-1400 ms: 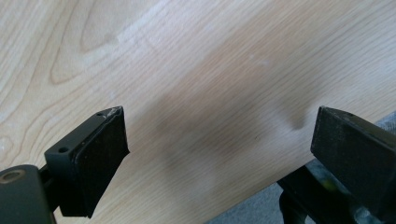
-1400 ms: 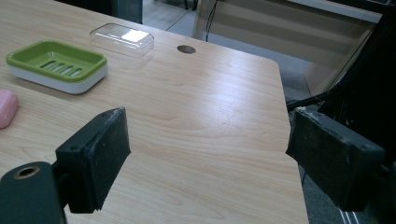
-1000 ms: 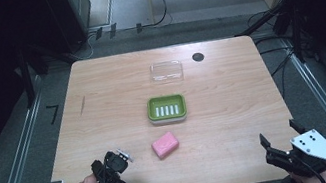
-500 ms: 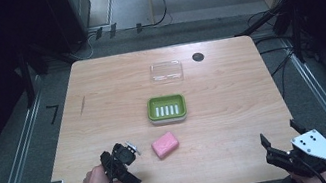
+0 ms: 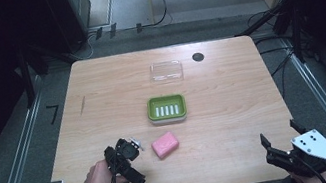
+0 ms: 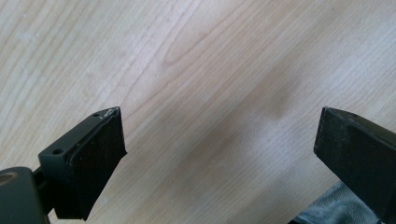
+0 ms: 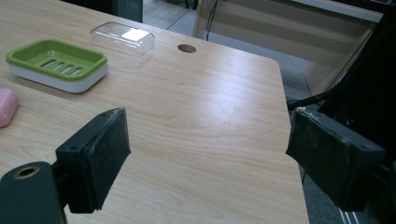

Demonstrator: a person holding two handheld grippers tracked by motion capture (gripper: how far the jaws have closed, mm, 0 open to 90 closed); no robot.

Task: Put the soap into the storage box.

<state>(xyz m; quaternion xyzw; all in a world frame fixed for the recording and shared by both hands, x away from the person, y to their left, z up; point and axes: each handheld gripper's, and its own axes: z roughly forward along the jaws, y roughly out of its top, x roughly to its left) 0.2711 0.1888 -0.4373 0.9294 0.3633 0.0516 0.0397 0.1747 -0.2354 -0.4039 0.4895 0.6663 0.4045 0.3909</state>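
Left tool nearest the soap

The pink rectangular soap bar [image 5: 165,144] lies near-centre on the wooden table [image 5: 235,109] — just right of the left tool [image 5: 128,151], jaws spread wide, empty; its long axis slants rightward-far. The right tool [image 5: 282,144] — also open — is well apart.

Matt pink soap [image 5: 165,144], pale wood table [image 5: 235,109]

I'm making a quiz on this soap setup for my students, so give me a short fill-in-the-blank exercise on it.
1. The soap bar on the table is ____ in colour.
2. The soap dish has a ____ top.
3. The clear lid lies ____ from the person than the dish.
4. The left gripper has its jaws ____.

Missing words: pink; green; farther; open
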